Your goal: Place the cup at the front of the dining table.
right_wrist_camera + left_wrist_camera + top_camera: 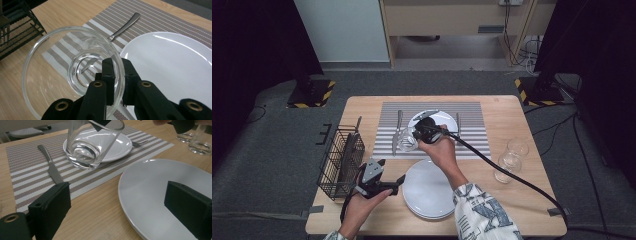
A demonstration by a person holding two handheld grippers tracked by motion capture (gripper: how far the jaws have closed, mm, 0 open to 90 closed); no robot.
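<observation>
High view, left to right: the left gripper (398,182) lies at lower left with jaws spread and empty, beside a stacked round white plate (428,189). At centre the right gripper (416,134) pinches the rim of a clear drinking glass (407,141), one jaw inside. The glass sits tilted over the striped woven placemat (472,135), by a steel knife (397,131).

No word, number, brand or label can be read anywhere on the table or the things on it. The nearest to a sign is the yellow-and-black hazard striping (325,95) on the two stand bases (539,92) on the floor (a warning pattern, without lettering).
</observation>
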